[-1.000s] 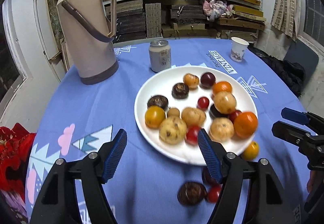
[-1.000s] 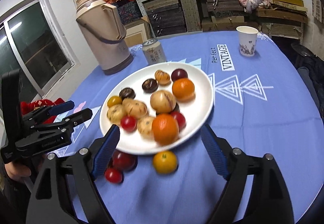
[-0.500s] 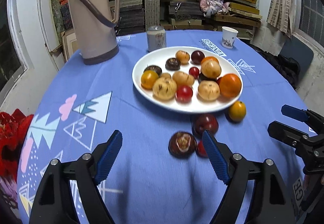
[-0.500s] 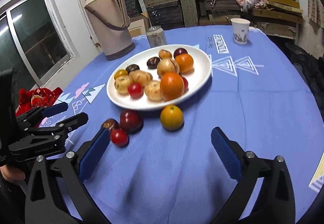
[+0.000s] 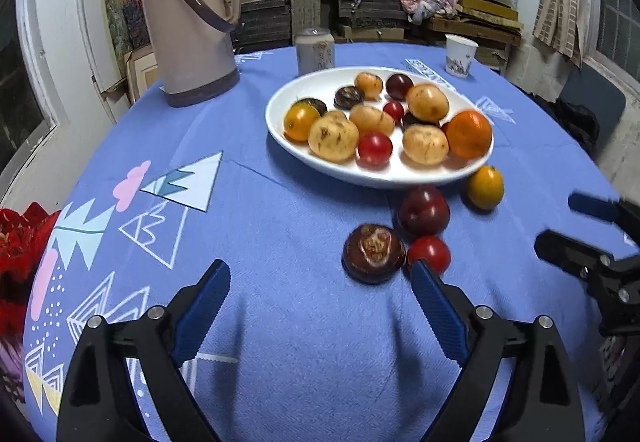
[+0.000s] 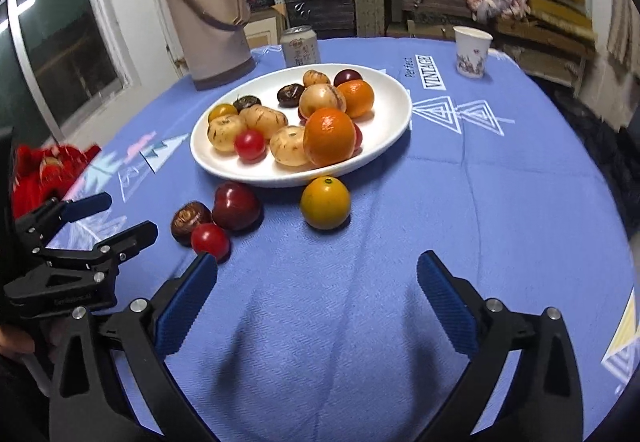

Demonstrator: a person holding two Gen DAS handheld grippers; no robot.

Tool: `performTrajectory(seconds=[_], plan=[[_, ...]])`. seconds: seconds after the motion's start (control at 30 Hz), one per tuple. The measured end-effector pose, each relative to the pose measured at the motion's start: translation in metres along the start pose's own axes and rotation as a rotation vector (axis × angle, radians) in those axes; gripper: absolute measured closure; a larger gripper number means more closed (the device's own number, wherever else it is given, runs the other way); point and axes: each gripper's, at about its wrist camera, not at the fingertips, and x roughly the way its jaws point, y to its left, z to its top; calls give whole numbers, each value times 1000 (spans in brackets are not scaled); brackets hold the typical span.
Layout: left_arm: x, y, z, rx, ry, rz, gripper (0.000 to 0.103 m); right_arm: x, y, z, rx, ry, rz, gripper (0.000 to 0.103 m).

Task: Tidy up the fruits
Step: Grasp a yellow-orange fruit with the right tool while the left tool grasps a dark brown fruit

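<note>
A white plate (image 5: 280, 114) (image 6: 394, 122) holds several fruits: oranges, tan round fruits, red tomatoes, dark plums. On the blue cloth before the plate lie a brown chestnut-like fruit (image 5: 374, 254) (image 6: 188, 218), a dark red plum (image 5: 423, 211) (image 6: 236, 206), a small red tomato (image 5: 429, 254) (image 6: 210, 241) and a yellow-orange fruit (image 5: 485, 188) (image 6: 325, 203). My left gripper (image 5: 320, 294) is open and empty, just short of the chestnut. My right gripper (image 6: 316, 290) is open and empty, short of the yellow-orange fruit.
A tall beige thermos (image 5: 188, 14) (image 6: 210, 10) stands at the back left, a can (image 5: 315, 51) (image 6: 300, 46) behind the plate, a paper cup (image 5: 459, 54) (image 6: 472, 52) at the back right. Red cloth (image 5: 20, 242) lies off the table's left edge.
Both grippers have drawn back from the plate and lowered toward the cloth. The loose fruits now lie ahead of the fingers instead of beneath them.
</note>
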Motion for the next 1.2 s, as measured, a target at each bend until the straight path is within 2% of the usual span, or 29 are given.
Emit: performTrajectory(seconds=[0.2, 0.33, 0.4, 0.47, 0.53, 0.63, 0.67, 0.97, 1.07, 1.2], plan=[[11, -3, -9, 24, 40, -28, 11, 20, 8, 11, -47, 44, -23, 5], [10, -1, -9, 20, 39, -45, 11, 38, 11, 23, -70, 86, -48, 8], [11, 0, -8, 15, 44, -52, 11, 51, 9, 28, -63, 126, -45, 30], [13, 1, -9, 13, 50, -52, 11, 62, 5, 29, -49, 155, -41, 36], [14, 2, -8, 16, 56, -55, 11, 71, 1, 28, -33, 169, -42, 38], [14, 3, -5, 22, 55, -57, 11, 75, -3, 29, -32, 142, -32, 57], [15, 3, -4, 27, 57, -57, 11, 76, -5, 30, -29, 134, -27, 66], [33, 0, -1, 57, 97, -56, 11, 64, -18, 25, 35, 92, 109, 66], [37, -5, -1, 78, 96, -54, 11, 62, -12, 25, 9, 88, 116, 66], [43, -10, 3, 109, 91, -50, 18, 59, -7, 23, -12, 84, 126, 66]])
